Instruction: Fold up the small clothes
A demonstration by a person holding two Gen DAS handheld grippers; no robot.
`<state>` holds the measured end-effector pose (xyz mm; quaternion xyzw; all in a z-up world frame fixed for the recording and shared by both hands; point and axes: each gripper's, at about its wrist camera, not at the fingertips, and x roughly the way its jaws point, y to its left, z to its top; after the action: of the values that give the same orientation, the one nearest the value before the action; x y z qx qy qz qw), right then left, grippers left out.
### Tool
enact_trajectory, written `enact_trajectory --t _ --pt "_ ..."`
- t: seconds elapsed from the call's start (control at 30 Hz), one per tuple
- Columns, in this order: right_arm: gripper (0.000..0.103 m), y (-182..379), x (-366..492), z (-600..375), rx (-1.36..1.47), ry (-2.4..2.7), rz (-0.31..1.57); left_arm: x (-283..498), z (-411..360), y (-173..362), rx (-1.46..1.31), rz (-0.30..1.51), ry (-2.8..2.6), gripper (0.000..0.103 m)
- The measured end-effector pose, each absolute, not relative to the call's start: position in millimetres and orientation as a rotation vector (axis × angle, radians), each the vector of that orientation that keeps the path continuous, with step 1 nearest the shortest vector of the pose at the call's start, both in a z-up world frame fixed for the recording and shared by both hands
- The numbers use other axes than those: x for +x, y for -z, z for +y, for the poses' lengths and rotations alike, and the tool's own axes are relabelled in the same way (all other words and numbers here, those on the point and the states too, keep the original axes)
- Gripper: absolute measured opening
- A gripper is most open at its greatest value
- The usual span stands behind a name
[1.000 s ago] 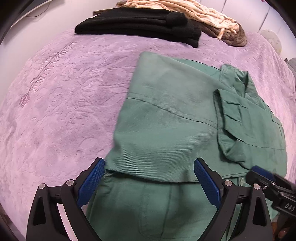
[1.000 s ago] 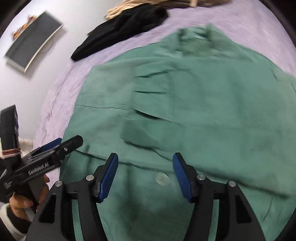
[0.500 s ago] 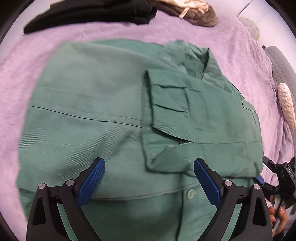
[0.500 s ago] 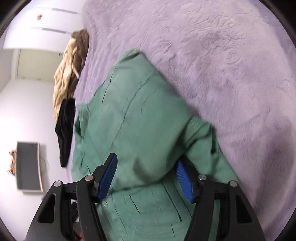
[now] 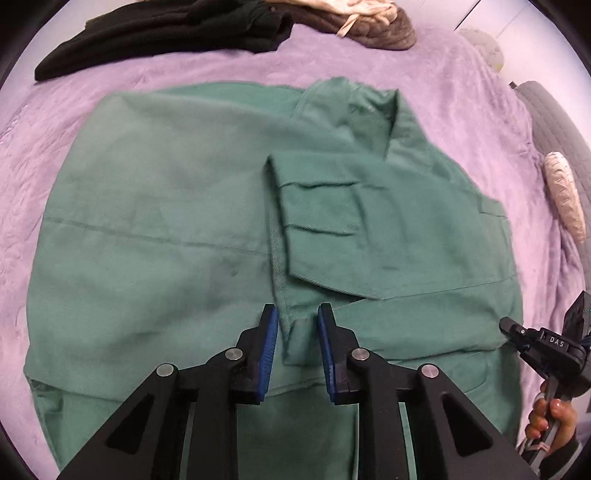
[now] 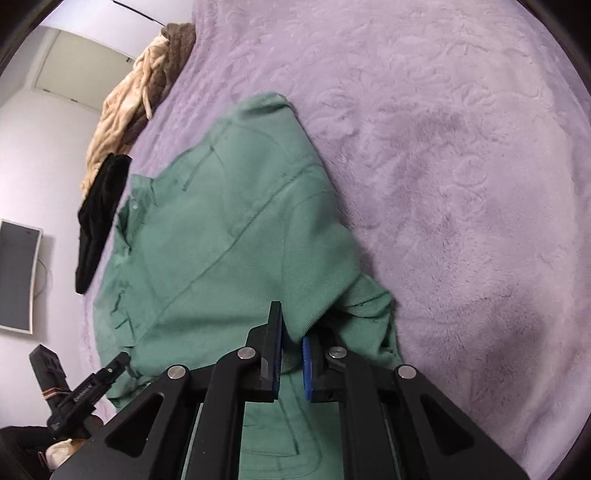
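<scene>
A green button-up shirt (image 5: 166, 229) lies partly folded on the purple bedspread (image 5: 461, 122), collar at the far end, both sleeves folded across it. My left gripper (image 5: 294, 343) is shut on the cuff end of the folded sleeve (image 5: 321, 221) near the shirt's middle. In the right wrist view the same shirt (image 6: 221, 240) shows from its right side. My right gripper (image 6: 291, 354) is shut on a fold at the shirt's right edge. It also shows in the left wrist view (image 5: 517, 330) at the shirt's right edge.
A folded black garment (image 5: 166, 33) and a beige and brown knit pile (image 5: 362, 18) lie at the far edge of the bed. A grey seat with a pale cushion (image 5: 565, 195) is at the right. A wall screen (image 6: 16, 277) hangs at the left.
Both grippers have closed from wide open onto the shirt. The left moved right to the sleeve cuff; the right swung to the shirt's right edge.
</scene>
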<state>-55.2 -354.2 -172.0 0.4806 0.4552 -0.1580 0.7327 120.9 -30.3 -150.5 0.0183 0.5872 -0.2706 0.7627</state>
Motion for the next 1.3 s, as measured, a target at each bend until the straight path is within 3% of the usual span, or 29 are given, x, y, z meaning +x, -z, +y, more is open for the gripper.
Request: enact_trajectory --t 0.1,0.17,0.33,0.47,0.7,0.77,0.8,1.1,1.3 --pt "0.017 167.2 -63.9 -351.8 1.061 0.338 1.016 124.9 -15.4 145.8 0.038 1.258 0.542 0.024" --pt "0.029 156.0 -70.3 -347.9 1.026 0.339 1.031 128.8 -7.4 142.0 0.094 1.241 0.473 0.024" --pt "0.040 107.5 -73.0 -361.6 0.868 0.384 0.895 136.0 8.0 123.2 0.091 1.185 0.452 0.024" --pt "0.040 109.0 -33.5 -391.8 0.913 0.361 0.866 133.6 -15.0 109.9 0.121 1.122 0.480 0.025" --pt "0.037 154.3 15.0 -376.6 0.761 0.385 1.058 121.9 -67.2 144.6 0.225 1.165 0.526 0.025" --pt "0.037 161.5 3.9 -381.6 0.755 0.414 1.058 118.2 -65.6 155.3 0.260 1.147 0.521 0.027" --pt "0.037 162.2 -4.3 -386.9 0.784 0.421 1.051 117.2 -62.1 154.2 0.260 1.135 0.523 0.034" --pt "0.057 142.5 -64.0 -395.4 0.949 0.379 1.006 112.2 -43.5 134.5 0.263 1.183 0.450 0.035" --pt "0.060 142.5 -88.4 -370.5 0.990 0.307 1.036 81.0 -51.4 131.8 0.298 1.218 0.456 0.035"
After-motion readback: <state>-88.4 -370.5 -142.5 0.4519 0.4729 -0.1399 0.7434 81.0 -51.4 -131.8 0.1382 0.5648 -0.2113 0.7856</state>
